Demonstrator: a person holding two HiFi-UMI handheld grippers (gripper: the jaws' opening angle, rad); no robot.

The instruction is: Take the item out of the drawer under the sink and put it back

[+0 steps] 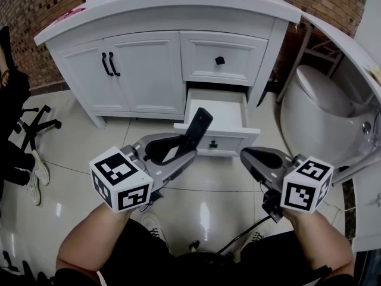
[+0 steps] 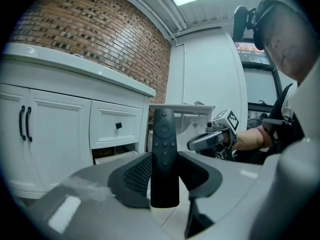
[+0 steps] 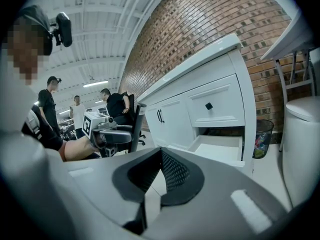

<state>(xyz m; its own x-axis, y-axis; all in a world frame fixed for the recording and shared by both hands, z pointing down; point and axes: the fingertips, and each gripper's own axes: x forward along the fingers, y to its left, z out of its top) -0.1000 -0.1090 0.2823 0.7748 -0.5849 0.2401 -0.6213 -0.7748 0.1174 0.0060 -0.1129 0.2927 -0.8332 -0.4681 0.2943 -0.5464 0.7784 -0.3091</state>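
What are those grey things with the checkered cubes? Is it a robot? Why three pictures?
No robot here: a person holds grey tongs in each hand; the cubes are part of them. One picture comes from a camera on the person's head, looking down. The other two come from cameras riding on the tongs. The left tongs grip a black remote. The right tongs are shut and empty. In front is a white cabinet with its lower drawer pulled open; what shows inside is bare. A toilet stands at the right.
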